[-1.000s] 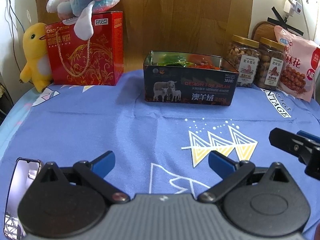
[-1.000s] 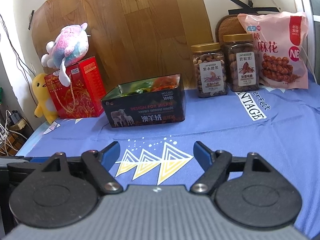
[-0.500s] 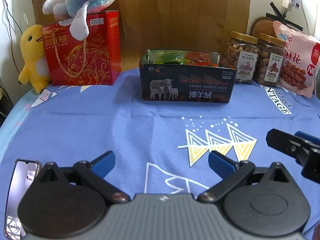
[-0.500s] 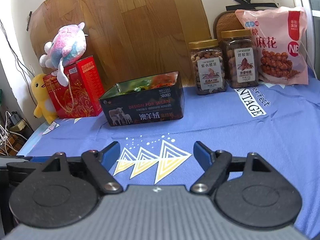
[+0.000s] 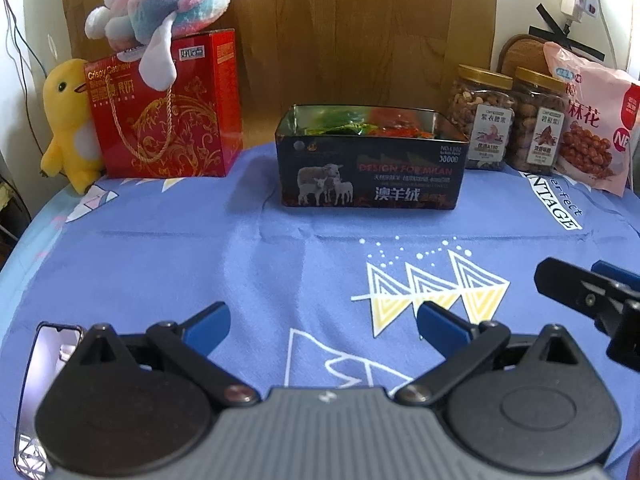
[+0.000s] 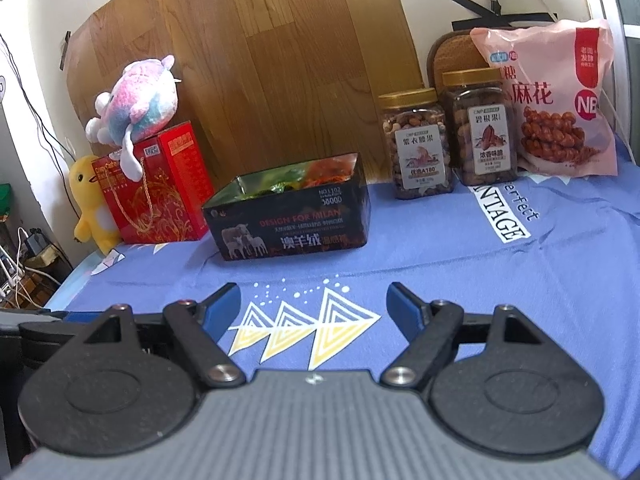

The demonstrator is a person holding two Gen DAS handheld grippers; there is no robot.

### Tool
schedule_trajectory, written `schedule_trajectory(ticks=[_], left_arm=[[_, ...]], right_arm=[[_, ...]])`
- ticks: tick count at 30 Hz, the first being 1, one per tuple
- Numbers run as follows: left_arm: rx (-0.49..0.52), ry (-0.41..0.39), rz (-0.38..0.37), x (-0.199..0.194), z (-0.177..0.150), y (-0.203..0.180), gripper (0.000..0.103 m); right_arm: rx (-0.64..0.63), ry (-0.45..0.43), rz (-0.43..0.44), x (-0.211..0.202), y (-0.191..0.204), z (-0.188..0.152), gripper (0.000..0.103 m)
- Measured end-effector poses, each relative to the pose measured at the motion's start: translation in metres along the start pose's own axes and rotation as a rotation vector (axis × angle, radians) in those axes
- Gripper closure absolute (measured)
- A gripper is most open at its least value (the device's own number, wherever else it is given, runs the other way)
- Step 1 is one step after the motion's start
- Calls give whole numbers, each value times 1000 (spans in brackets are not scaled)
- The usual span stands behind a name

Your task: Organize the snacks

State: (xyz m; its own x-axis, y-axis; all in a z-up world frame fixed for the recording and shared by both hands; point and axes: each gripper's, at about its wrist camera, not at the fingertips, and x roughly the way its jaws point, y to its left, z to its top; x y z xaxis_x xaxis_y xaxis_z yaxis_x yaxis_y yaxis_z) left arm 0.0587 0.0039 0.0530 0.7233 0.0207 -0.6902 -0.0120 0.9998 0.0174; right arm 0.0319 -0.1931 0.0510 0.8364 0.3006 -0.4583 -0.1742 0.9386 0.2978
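Blue tablecloth [image 5: 168,264] with white-and-yellow triangle prints; black tin [image 5: 370,168] showing white sheep and red lettering. Red gift box [image 5: 168,108] with gold swirls, yellow duck plush [image 5: 66,120], pink-and-blue plush [image 5: 160,4], gold-lidded jars [image 6: 418,144], pink snack bag [image 6: 556,96].

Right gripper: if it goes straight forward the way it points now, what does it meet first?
Probably the dark tin. The right gripper, jaws open and empty, has only blue cloth ahead before it. The tin sits slightly left of centre, so it might clip just the right end.
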Motion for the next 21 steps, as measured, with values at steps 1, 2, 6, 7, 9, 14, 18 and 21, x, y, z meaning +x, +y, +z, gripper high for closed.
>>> schedule_trajectory(ticks=[1, 2, 6, 7, 9, 14, 18, 21], left_arm=[[-2, -2, 1, 0, 0, 1, 0], [-5, -5, 1, -1, 0, 2, 0], [-21, -19, 1, -5, 0, 8, 0], [-26, -19, 2, -5, 0, 10, 0], [-37, -23, 4, -6, 0, 14, 0], [-61, -39, -5, -10, 0, 23, 0], [-67, -39, -4, -11, -2, 26, 0], [-66, -33, -6, -11, -4, 27, 0]], right_arm=[[3, 3, 0, 0, 0, 0, 21], [4, 1, -3, 0, 0, 0, 21], [4, -16, -5, -5, 2, 2, 21], [-2, -20, -5, -6, 3, 2, 21], [-11, -20, 1, -6, 6, 2, 23], [-27, -15, 8, -6, 12, 3, 25], [-32, -16, 7, -9, 16, 3, 25], [-36, -16, 11, -11, 19, 3, 25]])
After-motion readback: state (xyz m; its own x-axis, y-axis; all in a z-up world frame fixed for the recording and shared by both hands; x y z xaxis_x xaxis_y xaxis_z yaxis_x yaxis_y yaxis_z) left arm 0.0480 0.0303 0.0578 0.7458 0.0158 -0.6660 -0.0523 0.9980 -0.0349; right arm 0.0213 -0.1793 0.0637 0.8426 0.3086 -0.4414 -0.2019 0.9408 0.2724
